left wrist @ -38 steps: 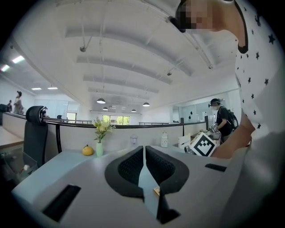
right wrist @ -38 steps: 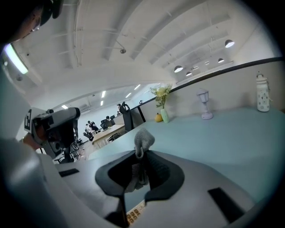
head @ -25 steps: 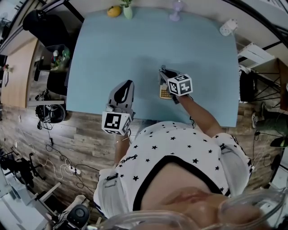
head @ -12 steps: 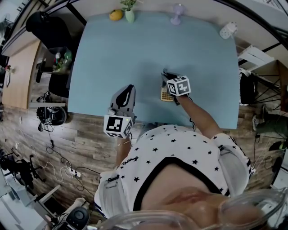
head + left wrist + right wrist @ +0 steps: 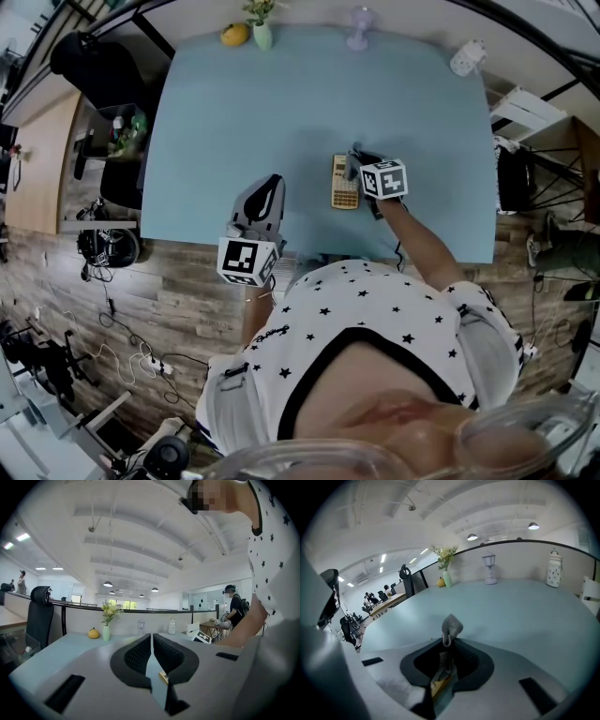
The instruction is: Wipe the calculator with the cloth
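A yellow-and-grey calculator lies flat on the light blue table, near the front edge. My right gripper sits just right of it, shut on a small grey cloth that bunches up above the closed jaws. In the right gripper view a strip of the calculator shows below the jaws. My left gripper hovers at the table's front edge, left of the calculator, shut with nothing between its fingers. A corner of the calculator peeks past them.
Along the table's far edge stand a yellow fruit, a small vase of flowers, a lilac lamp and a white lantern. A black office chair is off the left side. White shelving stands to the right.
My right gripper has slid to the right with the cloth, off the calculator, so the calculator's full face now shows. The left gripper has hardly moved.
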